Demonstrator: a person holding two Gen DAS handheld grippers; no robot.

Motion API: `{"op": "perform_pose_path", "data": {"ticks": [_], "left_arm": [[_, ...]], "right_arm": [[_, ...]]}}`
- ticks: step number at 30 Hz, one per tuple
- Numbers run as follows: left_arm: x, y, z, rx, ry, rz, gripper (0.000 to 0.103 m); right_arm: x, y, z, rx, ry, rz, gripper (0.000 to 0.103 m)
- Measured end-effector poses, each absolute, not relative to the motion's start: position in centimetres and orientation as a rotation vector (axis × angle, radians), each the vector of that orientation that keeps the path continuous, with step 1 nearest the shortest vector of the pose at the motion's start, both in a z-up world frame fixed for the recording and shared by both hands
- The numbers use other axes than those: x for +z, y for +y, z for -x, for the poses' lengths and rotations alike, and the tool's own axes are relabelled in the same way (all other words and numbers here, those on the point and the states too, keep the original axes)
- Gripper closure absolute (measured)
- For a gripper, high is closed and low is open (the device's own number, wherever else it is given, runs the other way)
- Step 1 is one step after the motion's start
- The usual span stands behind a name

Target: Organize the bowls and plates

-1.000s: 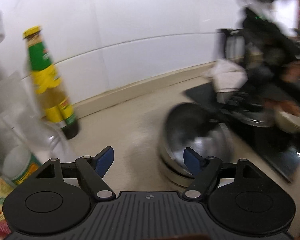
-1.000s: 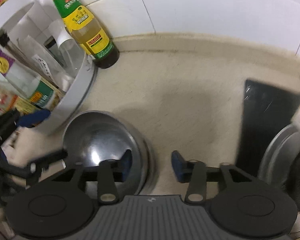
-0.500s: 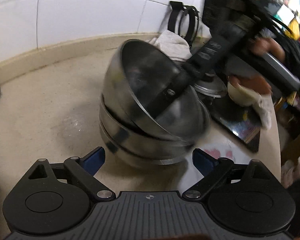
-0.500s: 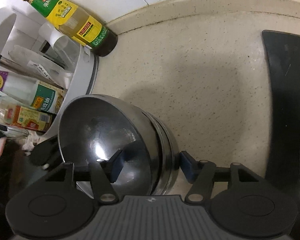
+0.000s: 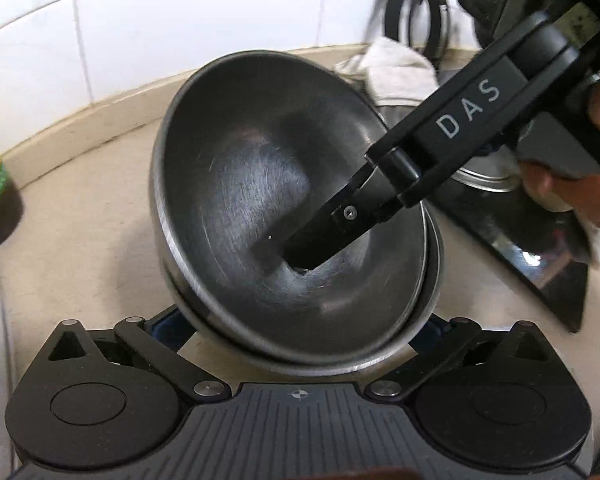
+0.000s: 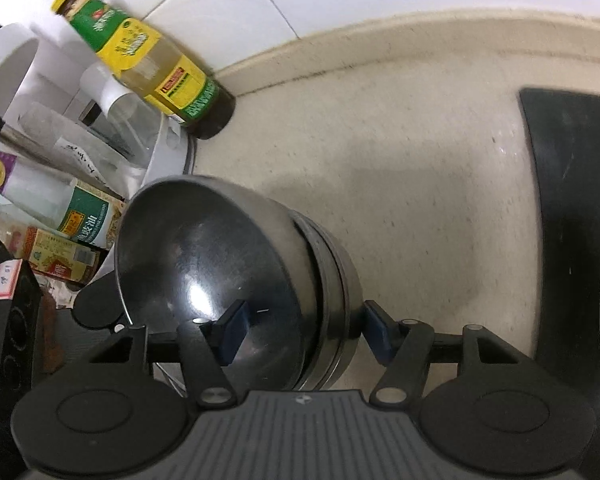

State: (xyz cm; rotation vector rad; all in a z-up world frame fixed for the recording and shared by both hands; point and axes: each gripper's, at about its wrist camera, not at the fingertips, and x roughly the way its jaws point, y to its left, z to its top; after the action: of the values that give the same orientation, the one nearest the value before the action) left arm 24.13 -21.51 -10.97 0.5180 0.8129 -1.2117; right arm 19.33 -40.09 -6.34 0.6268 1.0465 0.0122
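1. Overhead, white tiled wall (image 6: pixel 340 8) backs a speckled beige counter (image 6: pixel 400 168), which carries a black cooktop (image 6: pixel 572 216) at one side.
2. Only the right wrist view shows the white rack (image 6: pixel 162 152) of condiment packets and the whole yellow-labelled bottle (image 6: pixel 148 56) beside it; only the left wrist view shows a crumpled white cloth (image 5: pixel 396 72) by the wall and a person's hand (image 5: pixel 568 196) on the other tool.
3. Stacked steel bowls (image 5: pixel 428 312) sit on the counter, the top bowl (image 5: pixel 268 200) tilted.
4. Right gripper (image 6: pixel 306 332) straddles the stack's rim, one finger (image 5: pixel 332 224) inside the top bowl; whether its pads press I cannot tell.
5. Left gripper (image 5: pixel 296 320), jaws just spread fully, brackets the stack, not visibly gripping.
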Motion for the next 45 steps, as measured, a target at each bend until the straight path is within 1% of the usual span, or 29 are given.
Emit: {"op": "perform_pose_path", "data": {"ticks": [11,17,24,31,37,41,45], "left_arm": [[-7.6,-20.2,-20.3,-1.005,0.756,-0.505,0.0],[-5.8,-19.4,-16.4,-0.91,0.719,-0.495,0.0],[-5.2,-16.7,-11.9,-0.866,0.749,-0.467,0.0],[-6.6,-14.1,-8.2,-0.912,0.792,-0.485,0.0],[-8.0,-12.7,-8.2,-0.933,0.846,-0.505,0.0],[-7.9,-12.7,-7.3,-0.94,0.819,-0.535,0.0],[-6.4,-12.0,-6.7,-0.922,0.748,-0.562,0.0]], "right_arm": [[-4.1,-39.0,-19.6,0.141,0.98,-0.562,0.047],[-1.9,-38.2,-17.8,0.214,0.957,-0.503,0.047],[-1.0,-36.7,-14.5,0.27,0.99,-0.488,0.047],[-1.9,-34.4,-10.6,0.26,1.044,-0.515,0.049],[-3.3,-32.1,-8.5,0.214,1.078,-0.513,0.052],[-4.2,-32.0,-7.4,0.166,1.077,-0.539,0.052],[-4.5,-33.0,-6.4,0.095,1.055,-0.567,0.052]]}}
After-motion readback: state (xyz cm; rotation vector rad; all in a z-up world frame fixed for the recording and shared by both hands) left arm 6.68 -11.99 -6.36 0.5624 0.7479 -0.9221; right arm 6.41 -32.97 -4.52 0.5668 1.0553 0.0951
